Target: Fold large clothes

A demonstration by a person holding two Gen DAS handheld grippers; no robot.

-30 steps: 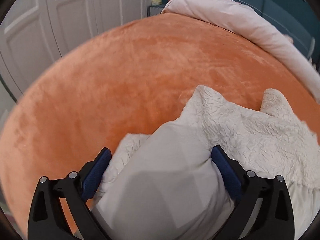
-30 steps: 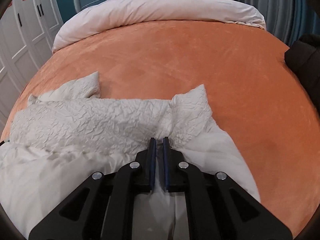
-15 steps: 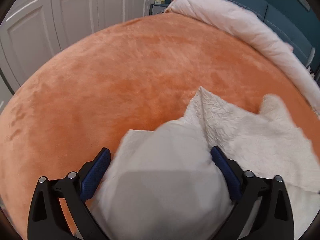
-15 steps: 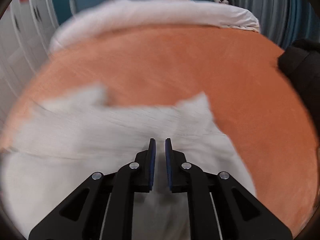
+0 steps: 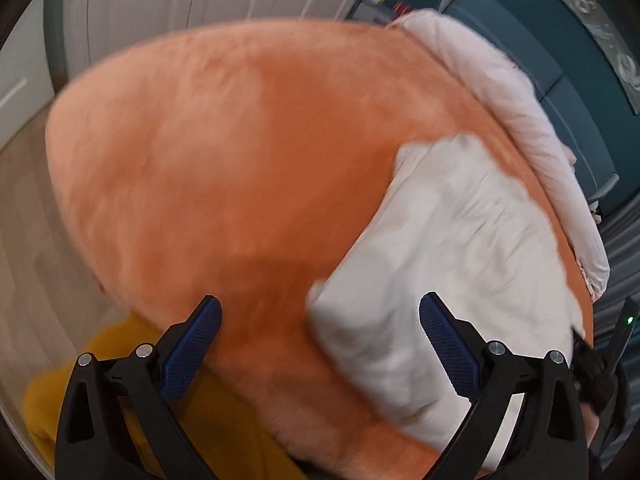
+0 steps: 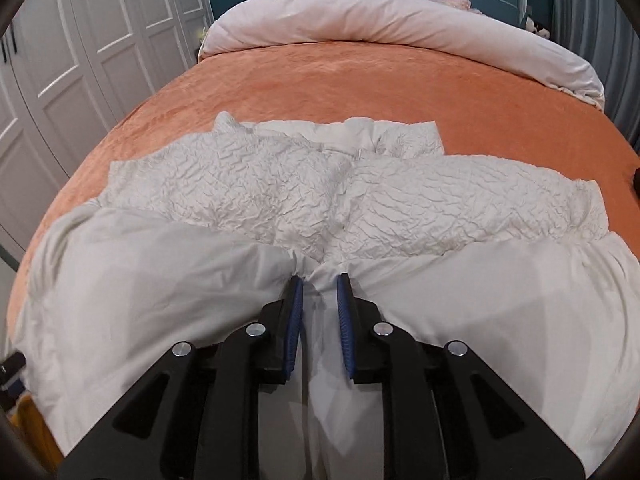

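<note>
Left gripper (image 5: 320, 332) let go of garment (image 6: 280, 184); right gripper (image 6: 319, 300) opening.

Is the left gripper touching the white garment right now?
Apart. The left wrist view shows the left gripper wide open, with the white garment lying on the orange blanket beyond its fingers.

Open orange blanket (image 6: 360, 80) is stretching clear beyond the white garment (image 6: 280, 176), offering free passage up to the rolled duvet (image 6: 380, 20) blocking the far end. White wardrobe doors (image 6: 80, 60) are hemming in the left side (bare floor (image 5: 24, 240) is running between), and the garment is covering the near edge.
</note>
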